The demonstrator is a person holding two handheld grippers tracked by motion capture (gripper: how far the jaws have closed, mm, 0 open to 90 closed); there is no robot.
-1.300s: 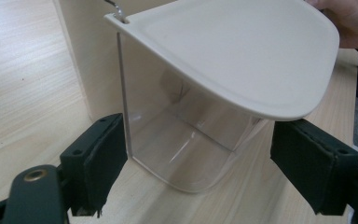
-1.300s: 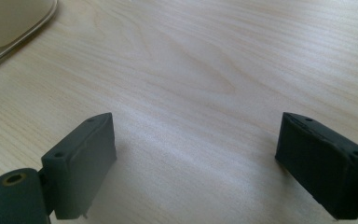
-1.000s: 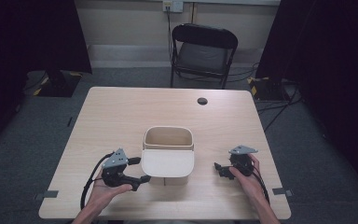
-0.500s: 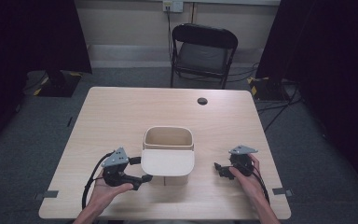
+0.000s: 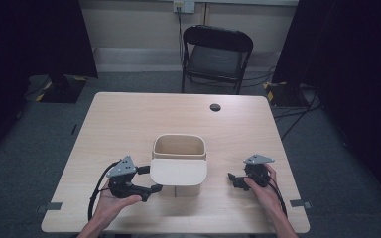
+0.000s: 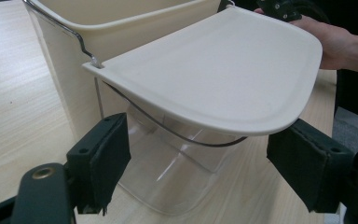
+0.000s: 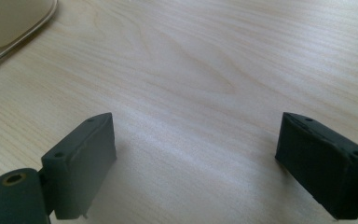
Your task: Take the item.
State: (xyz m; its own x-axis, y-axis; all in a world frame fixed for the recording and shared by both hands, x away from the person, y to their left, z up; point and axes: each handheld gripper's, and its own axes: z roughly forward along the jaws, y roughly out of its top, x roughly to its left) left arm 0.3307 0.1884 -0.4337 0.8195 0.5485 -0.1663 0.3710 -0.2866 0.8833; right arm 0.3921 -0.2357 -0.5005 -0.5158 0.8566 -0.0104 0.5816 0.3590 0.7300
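We see a pale wooden tabletop (image 5: 129, 124) with a black folding chair (image 5: 217, 54) standing beyond its far edge. Near the middle of the tabletop, toward the near side, stands a cream bin (image 5: 178, 148) with an open top; its flat cream lid (image 5: 178, 172) juts out level toward the near edge, hung on a thin wire hinge (image 6: 86, 49), and the bin's lower front is clear plastic. We find the left claw (image 5: 151, 189) just left of the bin's near corner, held in the person's left hand (image 5: 111, 203); in the left gripper view its jaws stand spread wide under the lid's edge, touching nothing. The right claw (image 5: 232, 179) rests right of the bin, apart from it, its jaws also spread over bare wood. A small black round cap (image 5: 215, 107) sits near the far edge.
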